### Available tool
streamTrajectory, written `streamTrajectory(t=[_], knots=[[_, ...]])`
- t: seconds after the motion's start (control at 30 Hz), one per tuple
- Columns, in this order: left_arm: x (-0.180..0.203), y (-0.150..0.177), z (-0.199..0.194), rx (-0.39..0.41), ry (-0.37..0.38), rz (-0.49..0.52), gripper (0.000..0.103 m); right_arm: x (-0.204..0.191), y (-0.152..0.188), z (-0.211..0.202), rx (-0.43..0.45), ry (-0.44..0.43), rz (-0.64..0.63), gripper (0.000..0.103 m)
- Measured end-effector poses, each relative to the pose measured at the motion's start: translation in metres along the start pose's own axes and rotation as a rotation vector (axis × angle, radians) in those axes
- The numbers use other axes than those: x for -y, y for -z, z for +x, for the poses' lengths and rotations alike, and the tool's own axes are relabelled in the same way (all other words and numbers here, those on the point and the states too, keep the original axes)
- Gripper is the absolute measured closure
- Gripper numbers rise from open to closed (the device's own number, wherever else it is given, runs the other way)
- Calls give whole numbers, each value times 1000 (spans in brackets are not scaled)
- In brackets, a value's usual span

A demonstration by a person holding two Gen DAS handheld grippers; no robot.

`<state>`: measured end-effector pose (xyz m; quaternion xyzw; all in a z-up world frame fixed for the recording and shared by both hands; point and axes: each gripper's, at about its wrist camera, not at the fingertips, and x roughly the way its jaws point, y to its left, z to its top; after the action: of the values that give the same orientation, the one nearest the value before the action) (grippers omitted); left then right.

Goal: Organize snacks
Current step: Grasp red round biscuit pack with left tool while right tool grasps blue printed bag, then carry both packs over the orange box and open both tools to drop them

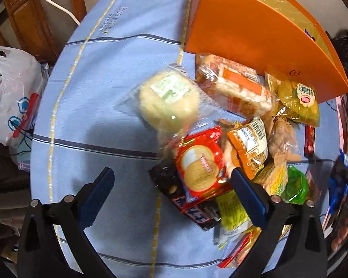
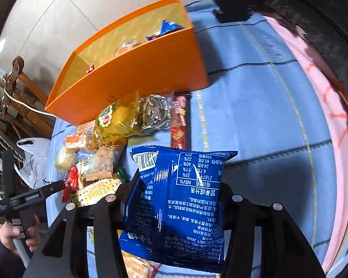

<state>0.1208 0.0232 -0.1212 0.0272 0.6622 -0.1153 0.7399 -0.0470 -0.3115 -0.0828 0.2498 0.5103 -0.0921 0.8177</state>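
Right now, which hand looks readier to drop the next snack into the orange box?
The right. Its gripper is already clamped on a blue snack bag, with the orange box just ahead. The left gripper hangs open and empty over the pile, above a red biscuit packet.

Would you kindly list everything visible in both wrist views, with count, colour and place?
orange box: one, orange, on the table behind the pile, some snacks inside
blue snack bag: one, blue, between the right gripper's fingers
snack pile: many packets, mixed colours, in front of the box
round bun: one, pale, clear wrapper, left edge of pile
tablecloth: one, light blue with dark lines
plastic bag: one, white, beside the table
wooden chair: one, brown, beyond the table
left gripper: open above the pile
right gripper: shut on the bag
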Motion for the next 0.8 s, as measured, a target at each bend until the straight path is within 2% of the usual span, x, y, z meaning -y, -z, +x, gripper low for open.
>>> streamTrajectory(t=[0.1, 0.2, 0.27, 0.33, 0.37, 0.43, 0.47, 0.57, 0.7, 0.8], knots=[[2, -8, 10, -26, 0, -48, 5, -2, 2, -3, -4, -7, -7, 50], [7, -10, 26, -71, -41, -63, 4, -7, 5, -4, -9, -12, -16, 50], [6, -9, 29, -61, -22, -81, 7, -9, 7, -2, -17, -18, -28, 50], [6, -7, 25, -46, 62, -76, 39, -14, 7, 0, -23, -19, -42, 50], [9, -7, 20, -48, 92, -59, 59, -16, 7, 0, -25, -23, -46, 50], [12, -4, 16, -56, 37, -22, 59, -22, 5, 0, -24, -28, -59, 50], [11, -2, 12, -48, 64, -12, 59, -24, 5, -1, -21, -29, -65, 50], [3, 6, -7, -8, 79, -28, 59, -32, 2, -4, -13, -44, -84, 50], [4, 12, -39, 59, 88, 7, 59, -40, -4, -12, 9, -59, -105, 50], [0, 10, -62, 106, 125, 14, 59, -50, -12, -20, 39, -64, -130, 50]])
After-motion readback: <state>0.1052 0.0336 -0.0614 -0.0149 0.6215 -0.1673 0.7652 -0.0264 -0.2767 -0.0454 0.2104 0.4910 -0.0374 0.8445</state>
